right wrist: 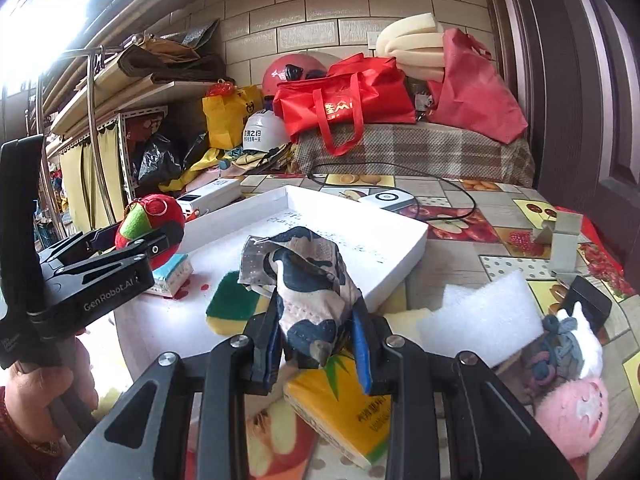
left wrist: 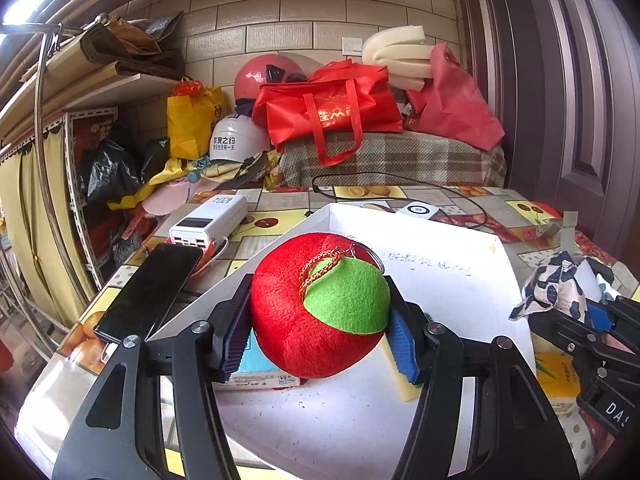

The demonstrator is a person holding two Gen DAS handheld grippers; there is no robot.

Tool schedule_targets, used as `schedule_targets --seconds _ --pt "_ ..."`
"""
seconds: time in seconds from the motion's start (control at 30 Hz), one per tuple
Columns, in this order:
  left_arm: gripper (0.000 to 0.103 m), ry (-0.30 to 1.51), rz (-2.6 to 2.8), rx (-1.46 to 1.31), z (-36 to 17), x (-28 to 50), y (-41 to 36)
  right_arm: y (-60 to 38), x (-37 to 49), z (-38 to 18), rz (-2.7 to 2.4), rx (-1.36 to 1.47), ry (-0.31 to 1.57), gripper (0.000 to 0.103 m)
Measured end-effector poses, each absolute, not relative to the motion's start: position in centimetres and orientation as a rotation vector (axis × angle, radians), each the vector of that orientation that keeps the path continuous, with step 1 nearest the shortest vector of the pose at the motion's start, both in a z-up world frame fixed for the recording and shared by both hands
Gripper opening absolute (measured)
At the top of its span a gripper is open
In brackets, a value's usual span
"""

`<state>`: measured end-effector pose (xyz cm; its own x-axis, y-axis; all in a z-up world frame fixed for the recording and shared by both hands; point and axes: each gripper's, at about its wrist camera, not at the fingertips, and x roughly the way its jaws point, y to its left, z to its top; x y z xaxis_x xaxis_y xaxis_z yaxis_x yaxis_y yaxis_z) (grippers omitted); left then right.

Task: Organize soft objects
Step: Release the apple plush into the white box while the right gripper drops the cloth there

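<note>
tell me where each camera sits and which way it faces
Left wrist view: on the left hand-held gripper, looking along its fingers over a white tray toward a tiled wall; it grips a plush apple; the right hand-held gripper shows at right.
Right wrist view: on the right hand-held gripper, facing the same way, clamped on a patterned cloth; the left one and a hand show at left.
Both share the tray, apple, cloth and red bag.
</note>
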<state>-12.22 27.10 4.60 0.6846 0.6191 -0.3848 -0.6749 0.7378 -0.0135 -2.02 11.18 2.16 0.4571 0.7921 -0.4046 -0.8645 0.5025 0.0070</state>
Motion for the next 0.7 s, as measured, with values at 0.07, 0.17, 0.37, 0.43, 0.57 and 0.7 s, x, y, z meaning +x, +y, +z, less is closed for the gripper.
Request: schedule_targets --seconds 0.07,0.17,0.37,0.43,0.57,0.7 --pt "0.060 0.409 0.719 -0.177 4.3 -11.6 27.7 12.5 -2.2 2.2 1.027 -0.225 0.361 0.029" --pt "0.060 0.420 0.714 -0.190 4.2 -11.4 28.1 14.0 -2.0 2.3 1.010 -0.227 0.346 0.029" --pt "0.060 0.470 0.712 -0.190 3.9 -9.9 28.9 16.9 -0.4 2.1 0.978 -0.253 0.395 0.029" --pt "0.060 0.491 0.712 -0.201 3.7 -9.6 29.2 17.5 0.2 2.0 0.973 -0.258 0.422 0.029" --pt "0.060 0.486 0.709 -0.217 3.7 -9.8 29.4 17.8 0.6 1.8 0.978 -0.264 0.454 0.030" --pt "0.062 0.489 0.717 -0.210 3.7 -9.8 29.3 17.8 0.6 1.8 0.978 -0.264 0.452 0.032"
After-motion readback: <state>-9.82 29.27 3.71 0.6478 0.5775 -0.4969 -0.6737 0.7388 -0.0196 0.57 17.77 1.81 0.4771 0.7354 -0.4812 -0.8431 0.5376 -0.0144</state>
